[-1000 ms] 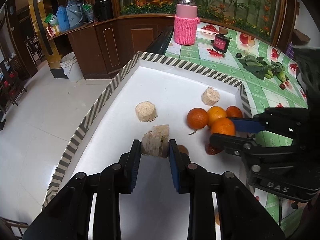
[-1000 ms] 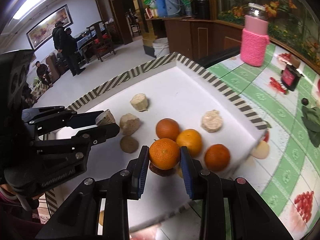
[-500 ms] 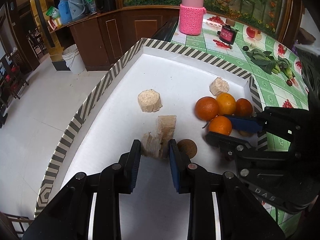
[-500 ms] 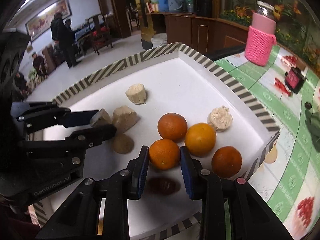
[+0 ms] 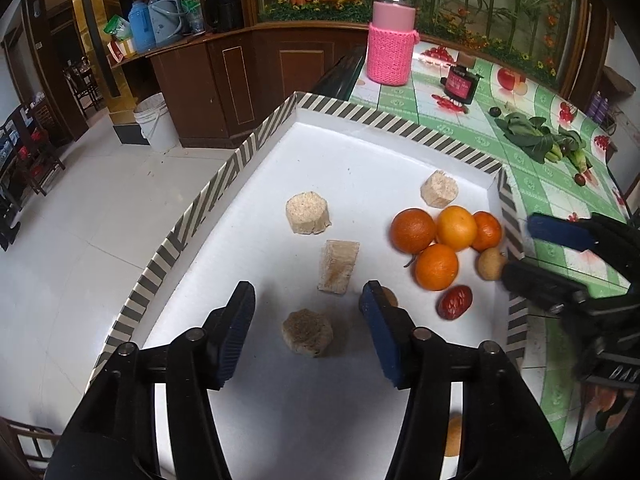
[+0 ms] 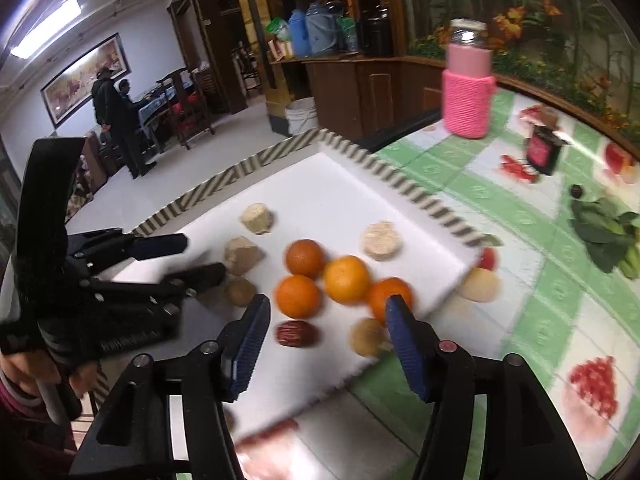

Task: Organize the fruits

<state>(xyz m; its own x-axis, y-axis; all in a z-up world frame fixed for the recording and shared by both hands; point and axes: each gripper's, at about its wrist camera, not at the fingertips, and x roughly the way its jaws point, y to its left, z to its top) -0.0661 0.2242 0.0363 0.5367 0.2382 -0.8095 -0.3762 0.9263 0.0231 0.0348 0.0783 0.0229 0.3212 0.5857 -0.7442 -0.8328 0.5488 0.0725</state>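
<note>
A white tray with a striped rim [image 5: 240, 160] [image 6: 400, 192] holds several oranges [image 5: 436, 267] [image 6: 298, 296] in a cluster. Beside them lie a red date [image 5: 455, 302] [image 6: 297, 333] and a small tan fruit [image 5: 491, 264] [image 6: 368, 336]. Several beige chunks are spread over the left half. My left gripper [image 5: 308, 320] [image 6: 202, 256] is opening, and one beige chunk [image 5: 307, 332] lies on the tray between its jaws, untouched by the pads. The jaws of my right gripper [image 6: 326, 340] [image 5: 520, 250] are opening too, above the date and tan fruit, gripping nothing.
A jar in a pink knitted sleeve [image 5: 391, 50], a small dark red box [image 5: 460, 84] and leafy greens [image 5: 536, 138] sit on the green chequered tablecloth [image 6: 520, 320] beyond the tray. A white bucket [image 5: 156, 122] stands on the floor. Two people [image 6: 116, 120] stand far off.
My left gripper let go of the beige chunk, which now lies on the tray. My right gripper released its orange beside the other oranges and drew back.
</note>
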